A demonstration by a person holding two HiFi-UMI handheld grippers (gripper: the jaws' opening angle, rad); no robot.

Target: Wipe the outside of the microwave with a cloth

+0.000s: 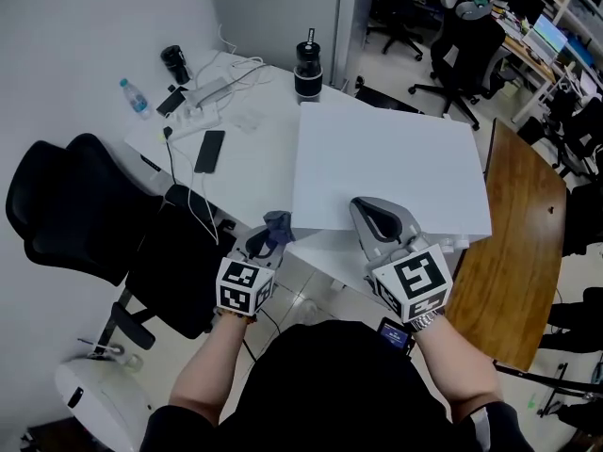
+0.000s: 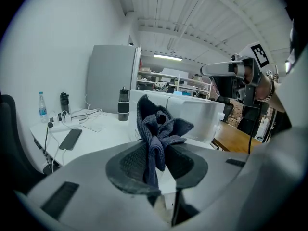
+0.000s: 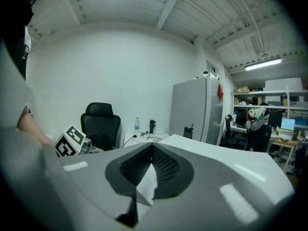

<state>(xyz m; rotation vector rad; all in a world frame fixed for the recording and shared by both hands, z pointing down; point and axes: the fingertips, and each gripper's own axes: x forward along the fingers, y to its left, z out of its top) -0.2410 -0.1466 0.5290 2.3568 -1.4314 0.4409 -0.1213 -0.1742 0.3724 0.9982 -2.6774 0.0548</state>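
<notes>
Left gripper (image 1: 267, 243) grasps the bunched dark cloth (image 2: 156, 129); right gripper (image 3: 151, 147) is clenched, empty. Only the microwave (image 1: 391, 168)'s top shows from above.

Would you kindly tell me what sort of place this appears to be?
Most likely an office or lab workroom: black swivel chairs stand around, desks with monitors fill the far side, and the white table carries a phone, a power strip and a water bottle.
</notes>
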